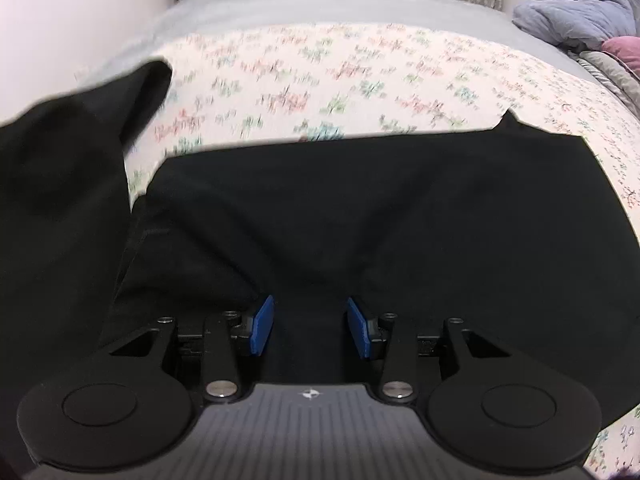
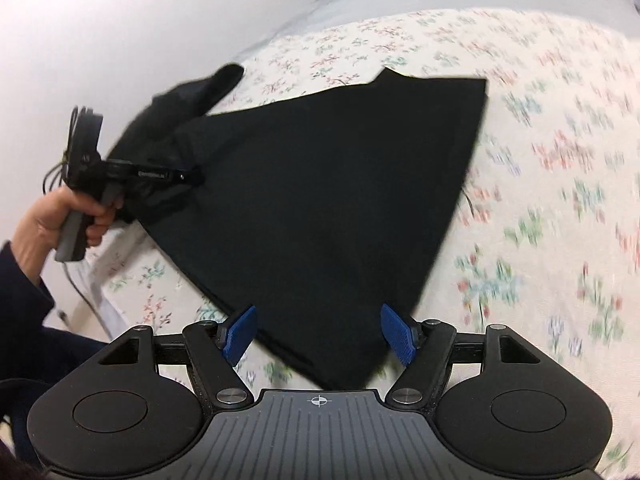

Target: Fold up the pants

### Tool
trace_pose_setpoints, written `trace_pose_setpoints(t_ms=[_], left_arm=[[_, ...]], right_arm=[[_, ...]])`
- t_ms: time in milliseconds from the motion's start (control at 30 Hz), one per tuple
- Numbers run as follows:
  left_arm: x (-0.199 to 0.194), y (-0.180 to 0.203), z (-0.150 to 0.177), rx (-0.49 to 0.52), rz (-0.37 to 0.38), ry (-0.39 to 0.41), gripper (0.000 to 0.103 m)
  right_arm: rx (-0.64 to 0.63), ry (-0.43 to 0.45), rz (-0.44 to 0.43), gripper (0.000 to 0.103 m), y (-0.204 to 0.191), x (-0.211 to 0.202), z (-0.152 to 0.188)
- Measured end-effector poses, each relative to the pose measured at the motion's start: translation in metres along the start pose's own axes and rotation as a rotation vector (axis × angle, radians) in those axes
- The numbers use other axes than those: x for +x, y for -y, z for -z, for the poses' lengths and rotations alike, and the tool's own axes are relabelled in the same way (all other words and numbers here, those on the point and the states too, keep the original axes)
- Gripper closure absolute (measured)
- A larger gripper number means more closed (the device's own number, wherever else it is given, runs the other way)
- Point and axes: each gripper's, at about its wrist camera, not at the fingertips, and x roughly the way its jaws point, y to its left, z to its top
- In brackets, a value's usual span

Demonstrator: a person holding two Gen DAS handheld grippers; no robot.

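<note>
Black pants [image 2: 320, 180] lie folded into a broad wedge on a floral bedspread [image 2: 540, 160]. My right gripper [image 2: 320, 332] hovers open over the wedge's near corner, its blue pads wide apart and touching nothing. In the right wrist view a hand [image 2: 52, 216] holds my left gripper [image 2: 194, 178], whose tip is at the bunched left end of the pants. In the left wrist view the left gripper [image 1: 310, 324] has its blue pads apart, with black cloth [image 1: 360, 208] lying below the gap. A loose dark bunch of the pants [image 1: 60, 160] stands raised at the left.
A white wall [image 1: 60, 20] runs along the bed's left side. A grey sheet [image 1: 280, 4] covers the far end of the bed. Grey-blue bedding and a pink pillow [image 1: 576, 12] are piled at the far right. Bare floral bedspread [image 1: 320, 72] lies beyond the pants.
</note>
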Motion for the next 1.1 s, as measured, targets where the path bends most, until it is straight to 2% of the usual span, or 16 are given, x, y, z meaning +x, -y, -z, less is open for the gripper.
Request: trace_pose_setpoints(t_ms=[33, 100, 200, 300, 433, 533, 600, 667, 833, 933, 967, 1033, 1100], left_arm=[[-0.007, 0.008, -0.001, 0.015, 0.022, 0.022, 0.074], [-0.016, 0.030, -0.001, 0.047, 0.093, 0.049, 0.074], [-0.019, 0.075, 0.000, 0.136, 0.169, 0.060, 0.074], [-0.012, 0.106, 0.006, 0.182, 0.208, 0.034, 0.074], [0.000, 0.118, 0.013, 0.214, 0.182, -0.007, 0.072], [0.001, 0.110, 0.017, 0.186, 0.174, -0.014, 0.067], [0.002, 0.104, 0.019, 0.177, 0.163, -0.016, 0.063], [0.000, 0.103, 0.018, 0.164, 0.153, -0.016, 0.061], [-0.002, 0.100, 0.018, 0.156, 0.145, -0.021, 0.059], [-0.006, 0.105, 0.011, 0.149, 0.132, -0.013, 0.060], [-0.011, 0.107, 0.009, 0.153, 0.134, 0.004, 0.060], [-0.019, 0.114, 0.003, 0.148, 0.169, 0.042, 0.060], [-0.024, 0.126, -0.003, 0.132, 0.241, 0.061, 0.060]], right_arm=[[0.012, -0.014, 0.018, 0.038, 0.005, 0.004, 0.003], [-0.051, -0.009, 0.075, 0.049, -0.010, 0.000, 0.006], [-0.104, 0.024, 0.096, 0.063, -0.021, -0.009, 0.008], [-0.138, 0.059, 0.096, 0.090, -0.026, -0.013, 0.012], [-0.222, 0.100, 0.137, 0.091, -0.039, -0.015, 0.017], [-0.244, 0.166, 0.106, 0.091, -0.042, -0.024, 0.013], [-0.223, 0.130, 0.116, 0.090, -0.036, -0.015, 0.011], [-0.195, -0.008, 0.130, 0.090, -0.024, 0.006, 0.016], [-0.174, -0.063, 0.106, 0.091, -0.013, 0.000, 0.025], [-0.173, -0.050, 0.086, 0.092, -0.007, -0.008, 0.027], [-0.153, -0.028, 0.083, 0.083, -0.004, -0.014, 0.026], [-0.085, 0.024, 0.084, 0.081, 0.006, -0.023, 0.021], [0.052, 0.062, 0.057, 0.077, 0.026, -0.026, 0.016]])
